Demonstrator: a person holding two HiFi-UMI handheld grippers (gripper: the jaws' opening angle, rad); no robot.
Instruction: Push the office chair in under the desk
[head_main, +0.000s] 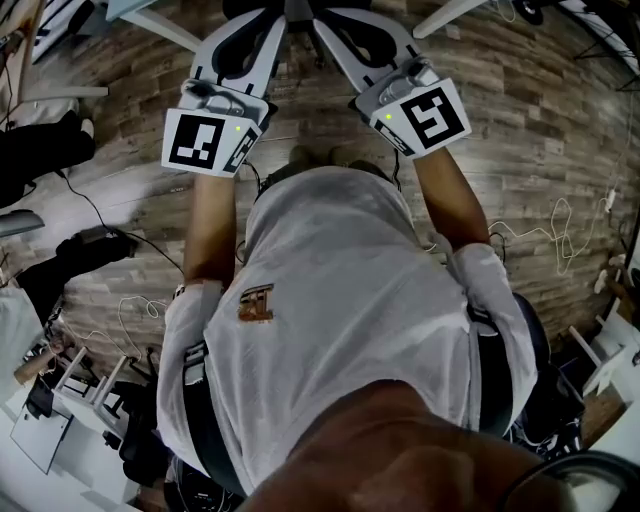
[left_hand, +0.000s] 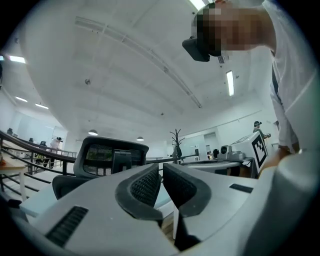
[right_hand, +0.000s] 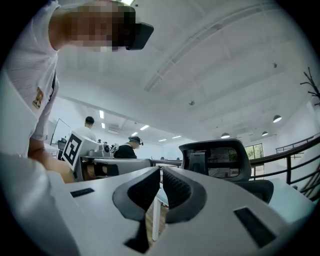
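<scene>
A black office chair with a mesh back (left_hand: 112, 155) stands ahead of both grippers, its dark seat (left_hand: 65, 185) low at the left; in the right gripper view the same chair back (right_hand: 217, 160) sits right of centre. My left gripper (left_hand: 161, 172) is shut, its ribbed pads almost together with nothing between them. My right gripper (right_hand: 161, 175) is shut and empty too. In the head view both grippers, left (head_main: 245, 25) and right (head_main: 360, 25), point away from me side by side over the wood floor. A white leg (right_hand: 156, 220) shows below the right jaws. No gripper touches the chair.
White legs (head_main: 155, 25) splay at the top of the head view. Cables (head_main: 560, 235) and a black bag (head_main: 70, 260) lie on the floor at my sides. A coat stand (left_hand: 176, 142), a dark railing (left_hand: 30, 145) and people at desks (right_hand: 127, 149) are farther off.
</scene>
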